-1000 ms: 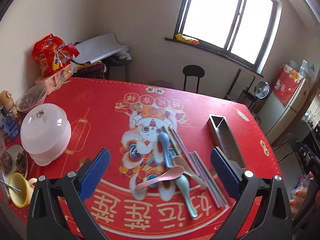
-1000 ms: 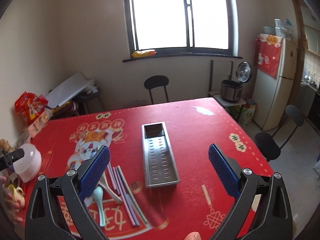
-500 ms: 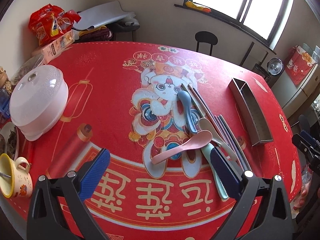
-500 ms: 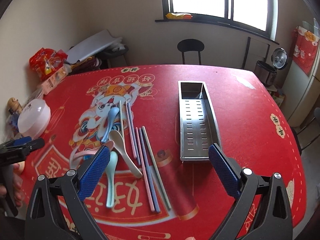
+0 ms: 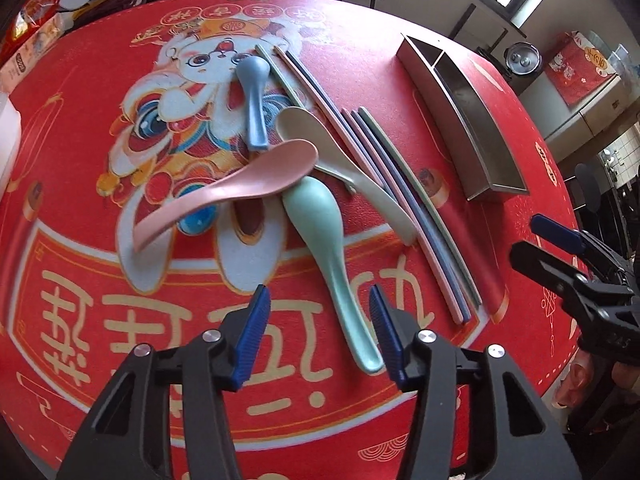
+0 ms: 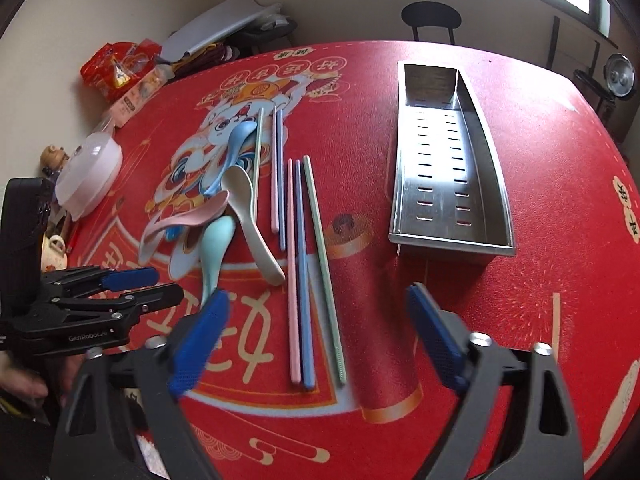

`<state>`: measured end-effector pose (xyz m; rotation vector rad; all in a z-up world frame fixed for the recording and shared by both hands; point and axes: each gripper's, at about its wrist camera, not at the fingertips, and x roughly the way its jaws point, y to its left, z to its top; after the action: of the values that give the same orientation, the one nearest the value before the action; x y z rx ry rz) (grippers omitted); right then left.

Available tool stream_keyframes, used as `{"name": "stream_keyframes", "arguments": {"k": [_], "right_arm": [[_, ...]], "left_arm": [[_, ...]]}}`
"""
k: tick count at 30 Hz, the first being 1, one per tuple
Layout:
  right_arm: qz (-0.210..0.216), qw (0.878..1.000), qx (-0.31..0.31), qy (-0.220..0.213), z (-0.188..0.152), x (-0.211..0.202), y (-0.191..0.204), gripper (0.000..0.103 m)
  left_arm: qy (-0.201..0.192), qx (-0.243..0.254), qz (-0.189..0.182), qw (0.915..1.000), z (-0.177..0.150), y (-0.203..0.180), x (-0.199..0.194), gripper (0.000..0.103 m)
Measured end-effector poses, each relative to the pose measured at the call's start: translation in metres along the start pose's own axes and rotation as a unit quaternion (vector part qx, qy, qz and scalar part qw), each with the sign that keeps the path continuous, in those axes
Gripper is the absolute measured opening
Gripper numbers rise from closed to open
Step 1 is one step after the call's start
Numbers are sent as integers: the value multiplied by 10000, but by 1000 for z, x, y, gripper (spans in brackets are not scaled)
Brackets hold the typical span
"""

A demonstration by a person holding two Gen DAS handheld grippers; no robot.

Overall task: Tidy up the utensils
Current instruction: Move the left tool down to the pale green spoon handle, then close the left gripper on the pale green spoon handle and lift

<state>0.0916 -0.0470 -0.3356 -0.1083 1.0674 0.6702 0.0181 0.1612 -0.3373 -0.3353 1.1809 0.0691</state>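
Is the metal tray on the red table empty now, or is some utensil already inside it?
Empty. The right wrist view shows the metal tray with its slotted floor bare; all spoons and chopsticks lie beside it on the red table.

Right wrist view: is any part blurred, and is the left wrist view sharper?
Right wrist view: its own right claw is smeared by motion blur and the chopsticks are softened. Left wrist view: the mint spoon and left claw are crisp; the table edge curves from fisheye distortion.

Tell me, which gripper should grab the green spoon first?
Probably the left gripper: its open jaws already straddle the green spoon handle. The right gripper hovers open over the chopsticks instead.
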Motion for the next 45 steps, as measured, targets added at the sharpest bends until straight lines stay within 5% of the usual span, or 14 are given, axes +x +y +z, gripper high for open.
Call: {"name": "stream_keyframes", "arguments": {"k": [2,7,10,25,37,45], "right_arm": [[33,9999,31,100,-2,7,-6,58],[151,9994,-218,219,-8,24,-6,23],[151,9993,-264,218,-9,34,-4,14],[-447,9976,-487,227,0,69,9,12],[-466,9977,-437,206,-2,69,8,12],[-429,9979,-410,266,-1,69,9,6]], "left_arm": [[-11,12,15,10000,1,-7,6,44],[-69,-147,125,9998,3,-12,19,32],[-97,-259,123,9995,1,-11,19,31],[-259,-487,-37,9985,-3,-8,26,27],[-336,-649,-127,9972,5,5,30,25],[-262,-567,-75,9980,4,4,28,15]]}}
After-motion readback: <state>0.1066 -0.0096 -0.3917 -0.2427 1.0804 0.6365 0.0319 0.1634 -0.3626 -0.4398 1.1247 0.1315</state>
